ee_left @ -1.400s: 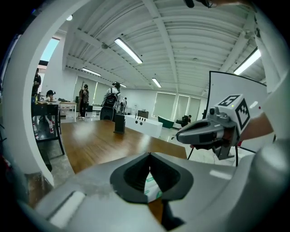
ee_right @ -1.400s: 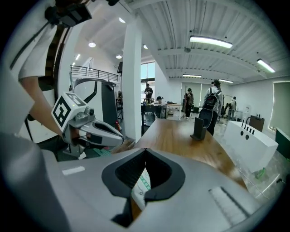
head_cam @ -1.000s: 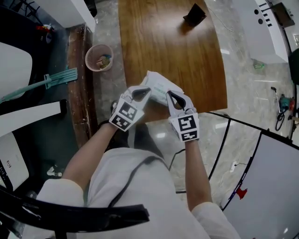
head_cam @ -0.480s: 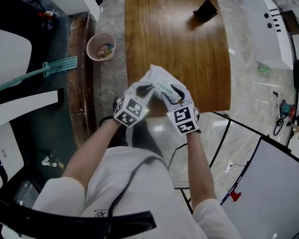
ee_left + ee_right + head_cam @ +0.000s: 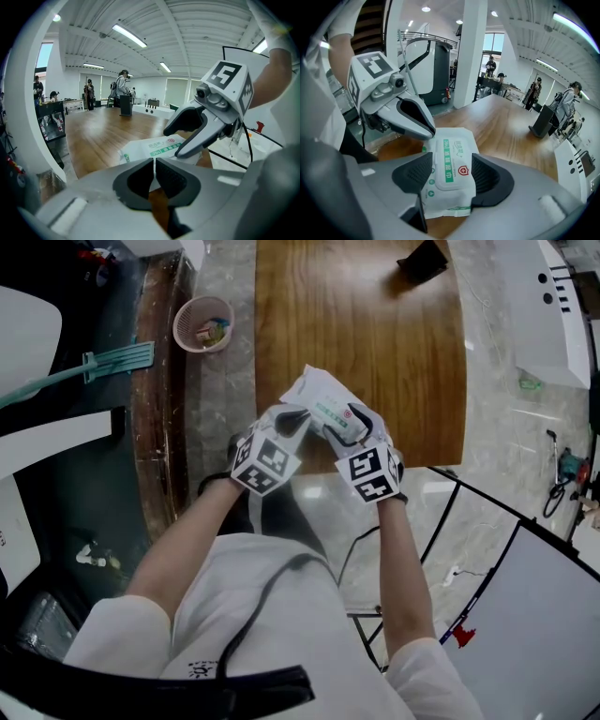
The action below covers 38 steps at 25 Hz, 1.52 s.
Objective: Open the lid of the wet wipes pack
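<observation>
Wet wipes pack (image 5: 319, 395) up in air over near edge of table (image 5: 375, 324), lid (image 5: 449, 164) not yet open. Our left gripper (image 5: 154, 163) clenched on thin edge of pack, as far as we can tell. Right gripper (image 5: 451, 171) jaws have just been opening, now wide, pack between them, pads not pressing.

Our worries:
- skinny pinch, so pack may slip or twist out
- right jaws straddle whole pack, so closing there squashes it and misses lid tab
</observation>
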Available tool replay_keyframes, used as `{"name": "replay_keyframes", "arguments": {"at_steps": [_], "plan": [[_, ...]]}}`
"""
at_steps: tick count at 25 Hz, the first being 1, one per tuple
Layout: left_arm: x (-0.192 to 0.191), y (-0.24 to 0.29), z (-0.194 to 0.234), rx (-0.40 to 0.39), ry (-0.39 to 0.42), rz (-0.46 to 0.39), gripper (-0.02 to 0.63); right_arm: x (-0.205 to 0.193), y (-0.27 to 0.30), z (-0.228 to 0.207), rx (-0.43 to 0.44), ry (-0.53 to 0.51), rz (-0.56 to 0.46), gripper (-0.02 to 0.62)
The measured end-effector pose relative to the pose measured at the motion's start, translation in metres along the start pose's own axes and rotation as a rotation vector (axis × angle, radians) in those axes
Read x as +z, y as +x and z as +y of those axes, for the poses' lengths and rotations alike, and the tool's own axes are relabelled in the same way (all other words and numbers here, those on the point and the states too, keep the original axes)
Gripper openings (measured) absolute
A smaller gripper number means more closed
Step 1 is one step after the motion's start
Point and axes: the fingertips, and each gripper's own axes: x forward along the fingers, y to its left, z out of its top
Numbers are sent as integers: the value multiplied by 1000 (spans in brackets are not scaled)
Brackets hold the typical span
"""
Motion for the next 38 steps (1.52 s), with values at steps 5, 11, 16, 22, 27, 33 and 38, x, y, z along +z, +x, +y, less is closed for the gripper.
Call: {"name": "replay_keyframes", "arguments": {"at_steps": [5, 11, 16, 22, 27, 33, 38], "plan": [[-2, 5, 1, 7, -6, 3, 20, 0, 5, -2, 15, -17, 4, 265], [-4, 8, -3, 4, -3, 12, 18, -5, 10, -2, 23, -21, 27, 273], [-6, 11, -7, -3, 6, 26, 8, -5, 12, -2, 30, -41, 29, 272], [-9, 14, -8, -18, 59, 48, 6, -6, 11, -4, 70, 26, 18, 264], [-10, 14, -7, -16, 62, 46, 5, -5, 11, -4, 116, 76, 15, 258], [-12, 14, -7, -22, 76, 42, 5, -5, 11, -4, 157, 99, 19, 258], [-12, 14, -7, -16, 68, 39, 5, -5, 11, -5, 186, 106, 27, 258]]}}
